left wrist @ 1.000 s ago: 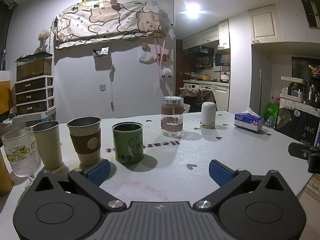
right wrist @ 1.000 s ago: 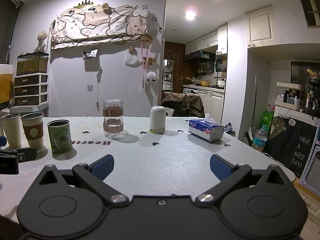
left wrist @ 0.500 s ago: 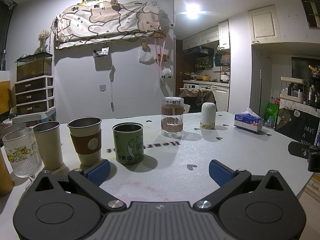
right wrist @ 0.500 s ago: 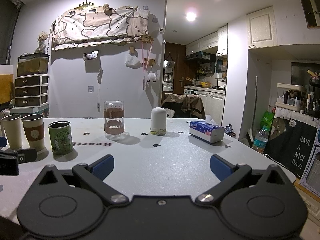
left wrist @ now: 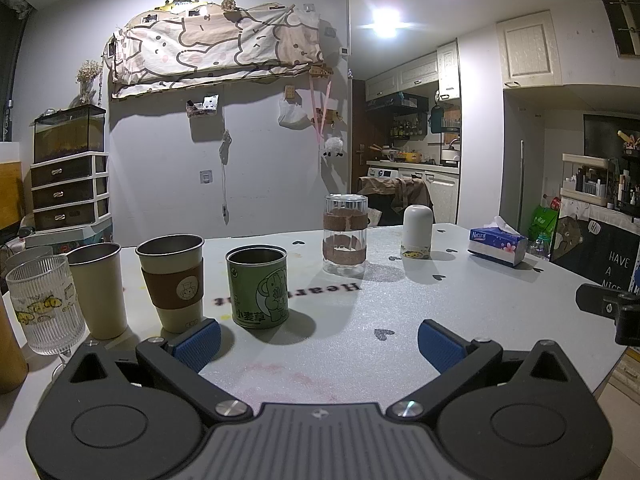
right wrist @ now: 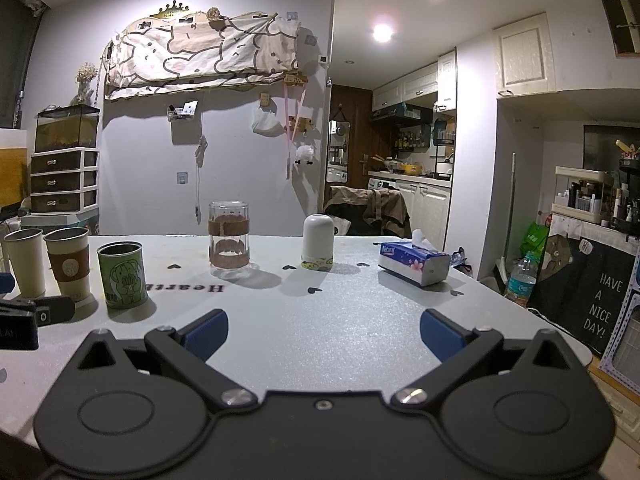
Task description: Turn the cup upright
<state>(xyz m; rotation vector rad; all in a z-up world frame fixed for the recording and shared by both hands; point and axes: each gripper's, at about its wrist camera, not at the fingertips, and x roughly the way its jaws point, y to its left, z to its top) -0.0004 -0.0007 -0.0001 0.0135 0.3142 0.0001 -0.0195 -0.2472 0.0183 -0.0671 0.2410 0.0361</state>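
The white cup (right wrist: 317,247) stands mouth-down on the counter (right wrist: 320,320), its rounded closed end pointing up and its long axis vertical; a yellow patterned band rings the rim where it meets the surface. In the right wrist view it sits just above the middle of the frame, between the clear glass with brown bands (right wrist: 228,239) on its left and the tissue box (right wrist: 414,262) on its right, apart from both. In the left wrist view the same white cup (left wrist: 417,232) appears right of centre, beyond the glass (left wrist: 345,234).

The left gripper (left wrist: 318,340) hovers low over the counter with its blue-padded fingers (left wrist: 197,345) spread wide and nothing between them. The right gripper (right wrist: 323,332) is likewise wide open and holds nothing, its fingers (right wrist: 442,334) framing bare counter well short of the cup.

Toward the left of the left wrist view a row of upright vessels stands near the fingers: a green tin (left wrist: 258,282), a sleeved metal cup (left wrist: 173,281), a cream tumbler (left wrist: 98,289) and a ribbed glass (left wrist: 44,304).
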